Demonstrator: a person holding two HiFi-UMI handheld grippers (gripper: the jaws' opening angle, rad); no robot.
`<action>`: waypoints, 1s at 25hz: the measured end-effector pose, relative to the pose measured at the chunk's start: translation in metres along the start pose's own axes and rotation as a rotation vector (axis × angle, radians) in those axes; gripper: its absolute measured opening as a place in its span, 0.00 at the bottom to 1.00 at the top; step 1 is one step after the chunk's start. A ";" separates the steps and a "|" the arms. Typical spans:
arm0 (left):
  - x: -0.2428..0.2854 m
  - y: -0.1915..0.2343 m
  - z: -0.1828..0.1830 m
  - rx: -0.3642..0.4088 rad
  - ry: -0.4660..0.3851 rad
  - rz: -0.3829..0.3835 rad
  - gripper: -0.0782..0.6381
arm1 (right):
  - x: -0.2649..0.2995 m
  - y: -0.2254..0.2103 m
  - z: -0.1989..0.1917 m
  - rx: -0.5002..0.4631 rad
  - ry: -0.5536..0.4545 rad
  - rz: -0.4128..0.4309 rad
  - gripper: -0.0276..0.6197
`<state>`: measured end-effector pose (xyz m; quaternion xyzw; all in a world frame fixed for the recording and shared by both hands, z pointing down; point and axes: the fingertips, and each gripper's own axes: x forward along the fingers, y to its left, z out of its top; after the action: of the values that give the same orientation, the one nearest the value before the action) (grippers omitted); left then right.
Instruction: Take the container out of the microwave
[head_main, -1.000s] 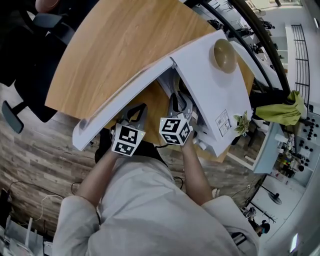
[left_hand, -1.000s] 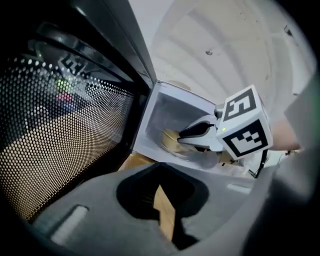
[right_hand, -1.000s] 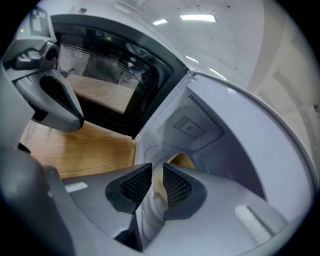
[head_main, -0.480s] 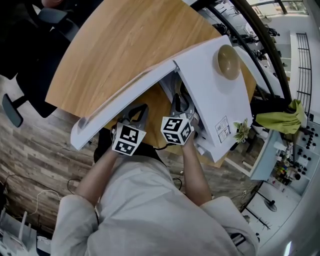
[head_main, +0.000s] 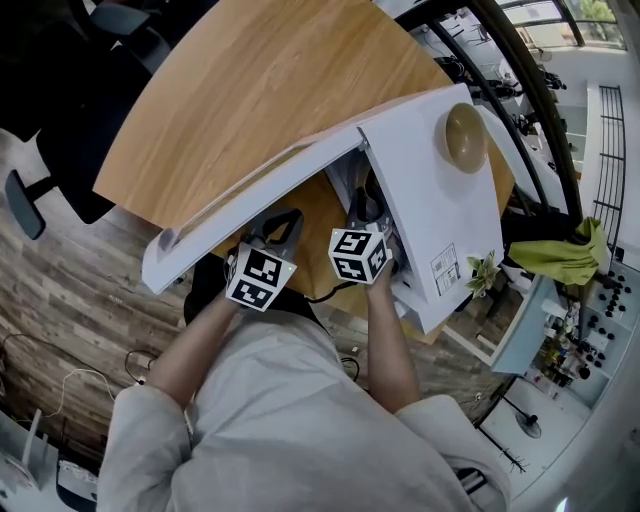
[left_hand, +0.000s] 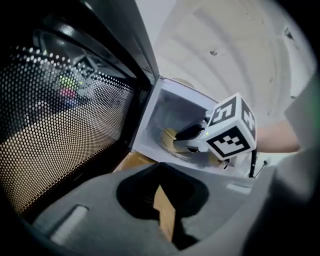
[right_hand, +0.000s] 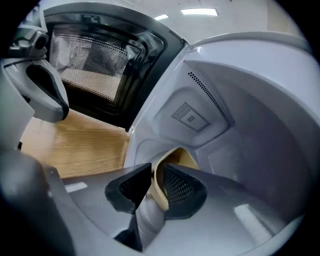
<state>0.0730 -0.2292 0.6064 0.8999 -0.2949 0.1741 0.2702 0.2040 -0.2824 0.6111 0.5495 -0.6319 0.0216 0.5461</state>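
Operator: Container (right_hand: 186, 159) position?

Technician: The tan container sits inside the microwave (right_hand: 240, 100) cavity, at lower centre of the right gripper view. The right gripper (right_hand: 156, 172) pinches its near rim, with one jaw inside the wall and one outside.

Operator: Left gripper (left_hand: 161, 172)?

Technician: It is outside the cavity, over the wooden table (right_hand: 75, 145), beside the open door (right_hand: 100, 60) at upper left. Its jaws are pressed together with nothing between them.

Operator: Step in hand?

Technician: Judged: grasp made, withdrawal not yet begun. The container is within the cavity.

Operator: Next move?

Technician: Likely requirement: draw the container straight back through the opening, keeping it level and clear of the cavity sill and door edge. A one-sided rim grip may let it tilt. The left gripper could support the opposite rim once the container is outside.
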 end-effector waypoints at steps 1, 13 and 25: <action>0.000 0.000 0.000 -0.003 0.003 0.001 0.11 | 0.001 0.000 0.000 -0.003 0.001 0.003 0.18; -0.004 0.001 -0.006 -0.017 0.018 -0.003 0.11 | 0.010 0.005 -0.003 0.010 0.049 0.057 0.17; -0.009 -0.001 -0.009 -0.011 0.027 -0.008 0.11 | 0.010 0.009 -0.007 -0.020 0.126 0.104 0.14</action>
<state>0.0656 -0.2194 0.6094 0.8970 -0.2889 0.1833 0.2798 0.2039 -0.2813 0.6267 0.5082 -0.6242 0.0783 0.5882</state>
